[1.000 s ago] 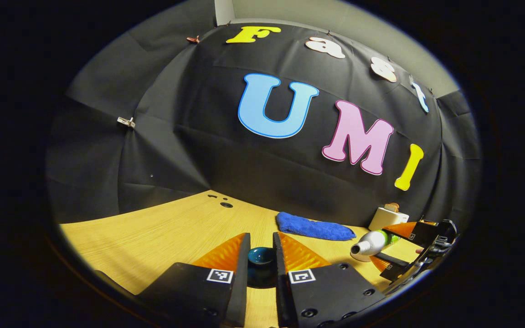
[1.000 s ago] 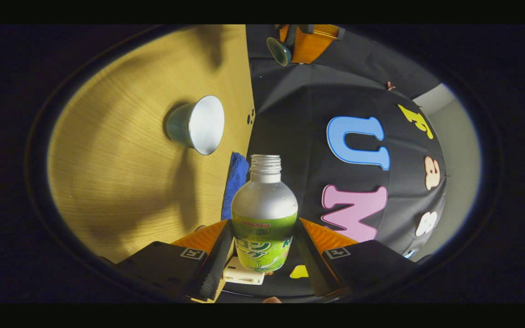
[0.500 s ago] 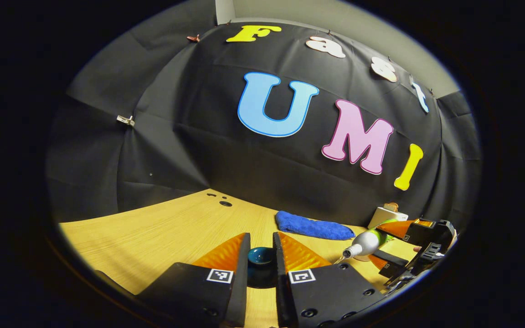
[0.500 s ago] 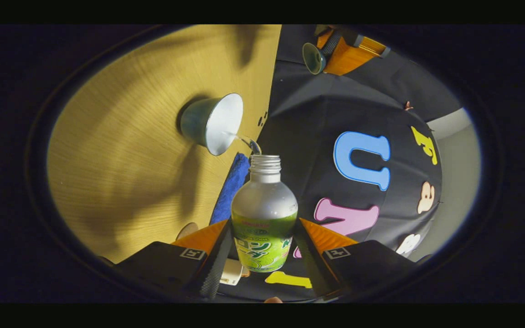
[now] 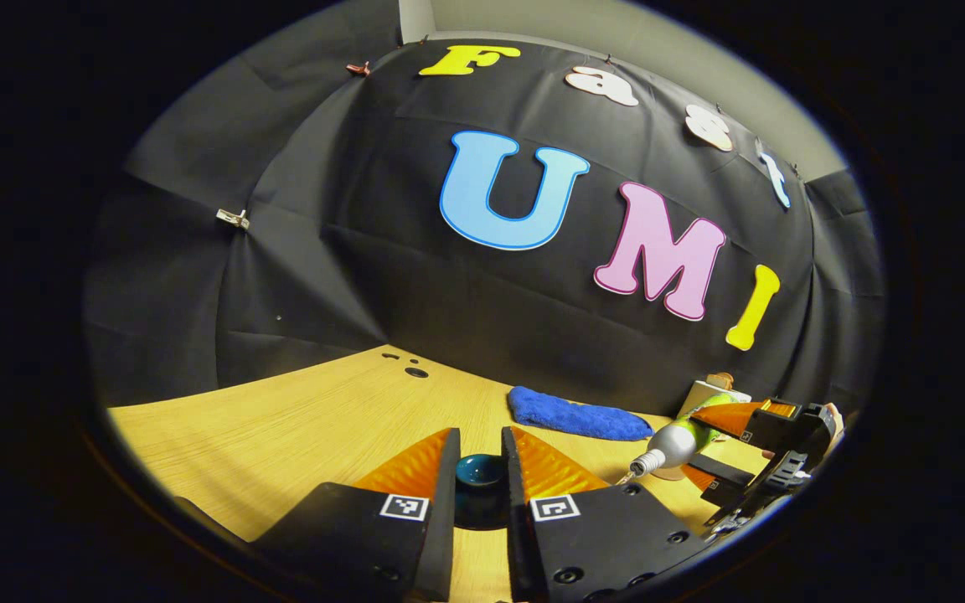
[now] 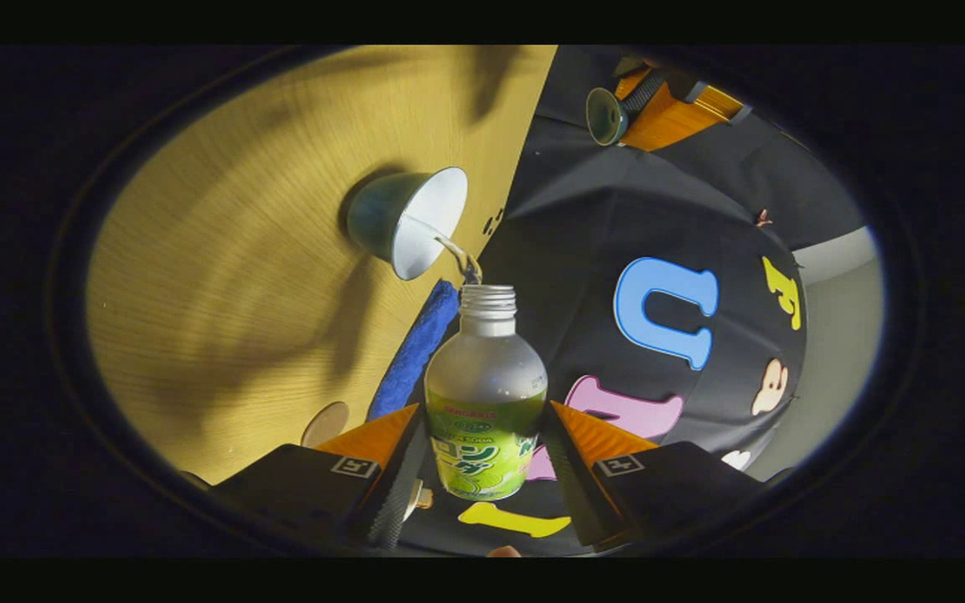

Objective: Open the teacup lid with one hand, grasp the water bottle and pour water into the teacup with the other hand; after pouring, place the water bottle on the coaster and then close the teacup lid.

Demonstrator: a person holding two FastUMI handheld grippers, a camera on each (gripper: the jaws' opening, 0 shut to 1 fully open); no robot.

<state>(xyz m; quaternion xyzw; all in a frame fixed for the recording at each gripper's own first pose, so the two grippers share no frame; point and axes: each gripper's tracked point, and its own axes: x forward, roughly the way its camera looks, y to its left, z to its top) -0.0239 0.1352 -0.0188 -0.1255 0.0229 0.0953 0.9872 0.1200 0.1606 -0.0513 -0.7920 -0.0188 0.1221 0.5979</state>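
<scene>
Two tools: the left tool [image 5: 480, 469] at the bottom centre and the right tool [image 6: 482, 452]. One water bottle [image 6: 486, 394], one teacup [image 6: 403, 222], one teacup lid [image 5: 480, 473]. One blue cloth [image 5: 576, 415], one round coaster [image 6: 325, 423] and one white box [image 5: 704, 394] sit on one wooden surface [image 5: 298, 419].

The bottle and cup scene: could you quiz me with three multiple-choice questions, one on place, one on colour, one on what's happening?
1. Where is the teacup lid?
A. between the left gripper's jaws
B. on the teacup
C. on the blue cloth

2. What colour is the teacup's inside?
A. red
B. white
C. black

3. What state is the water bottle in?
A. capped, standing on the coaster
B. lying on the table
C. uncapped, held by the right gripper, pouring

Answers: 1 A, the lid sits between those jaws. 2 B, the inside shows white. 3 C, a stream runs from its mouth into the cup.
</scene>
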